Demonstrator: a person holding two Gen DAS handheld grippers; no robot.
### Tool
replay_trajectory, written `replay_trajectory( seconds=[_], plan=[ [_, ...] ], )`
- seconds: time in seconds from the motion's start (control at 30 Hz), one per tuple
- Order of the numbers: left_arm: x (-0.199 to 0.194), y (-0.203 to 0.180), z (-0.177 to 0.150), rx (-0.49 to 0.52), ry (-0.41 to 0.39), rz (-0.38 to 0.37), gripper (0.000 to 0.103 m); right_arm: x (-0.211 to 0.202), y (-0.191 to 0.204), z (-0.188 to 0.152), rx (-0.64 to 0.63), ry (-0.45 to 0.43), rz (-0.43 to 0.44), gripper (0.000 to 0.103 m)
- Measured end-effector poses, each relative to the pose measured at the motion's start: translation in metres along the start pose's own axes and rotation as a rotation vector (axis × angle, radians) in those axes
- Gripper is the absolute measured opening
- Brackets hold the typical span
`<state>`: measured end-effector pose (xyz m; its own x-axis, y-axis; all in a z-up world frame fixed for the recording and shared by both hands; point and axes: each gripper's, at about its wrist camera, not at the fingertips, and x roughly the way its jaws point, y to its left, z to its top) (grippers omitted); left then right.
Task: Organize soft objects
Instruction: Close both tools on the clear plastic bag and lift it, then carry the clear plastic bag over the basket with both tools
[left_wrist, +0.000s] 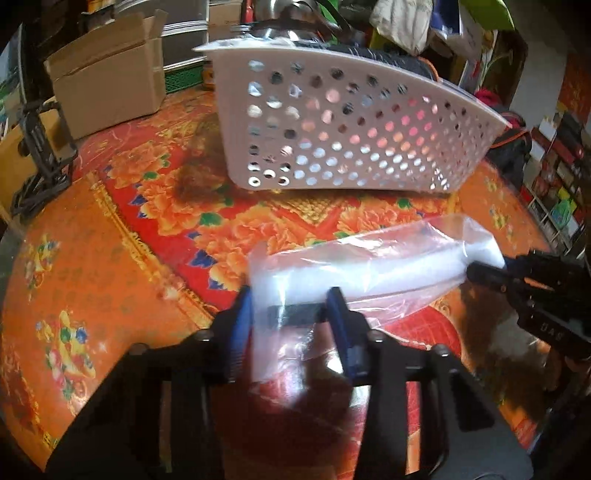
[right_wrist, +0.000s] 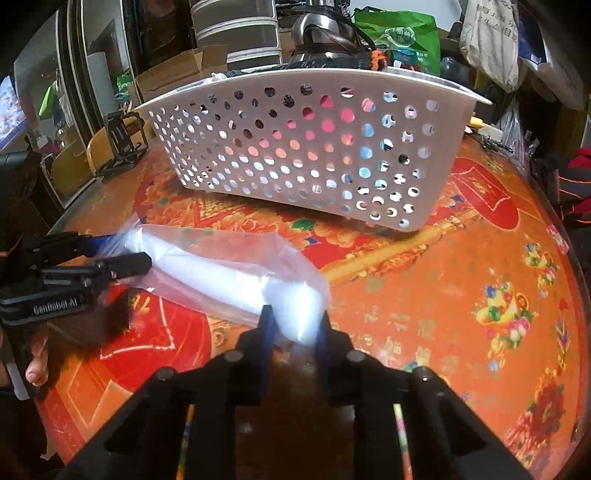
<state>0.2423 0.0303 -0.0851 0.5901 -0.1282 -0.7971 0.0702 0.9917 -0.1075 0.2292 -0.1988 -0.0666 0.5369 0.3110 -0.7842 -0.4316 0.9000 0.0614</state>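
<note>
A clear plastic bag with a white soft roll inside (left_wrist: 373, 273) hangs between my two grippers, just above the orange flowered tablecloth. My left gripper (left_wrist: 291, 306) is shut on one end of the bag. My right gripper (right_wrist: 293, 317) is shut on the other end (right_wrist: 295, 310). Each gripper shows in the other's view: the right one at the right edge (left_wrist: 480, 275), the left one at the left edge (right_wrist: 136, 264). The bag also stretches across the right wrist view (right_wrist: 221, 269). A white perforated basket (left_wrist: 347, 125) stands behind the bag, holding several items.
The round table (right_wrist: 461, 314) carries the basket (right_wrist: 306, 147) at its middle back. A cardboard box (left_wrist: 107, 74) and a black stand (left_wrist: 40, 147) sit at the far left. Shelves and bags crowd the background. A metal kettle (right_wrist: 321, 29) stands behind the basket.
</note>
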Motion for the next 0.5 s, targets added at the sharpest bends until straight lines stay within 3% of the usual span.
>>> replay_trajectory(
  seconds=[0.17,0.5],
  plan=[
    [-0.012,0.009,-0.003,-0.016,-0.046,-0.022,0.020,-0.017,0.009,-0.006,0.004,-0.055,0.009,0.014],
    [-0.060,0.005,-0.008,-0.008,-0.187,-0.069,0.013,-0.061,0.017,-0.007,0.010,-0.161,0.015,0.014]
  ],
)
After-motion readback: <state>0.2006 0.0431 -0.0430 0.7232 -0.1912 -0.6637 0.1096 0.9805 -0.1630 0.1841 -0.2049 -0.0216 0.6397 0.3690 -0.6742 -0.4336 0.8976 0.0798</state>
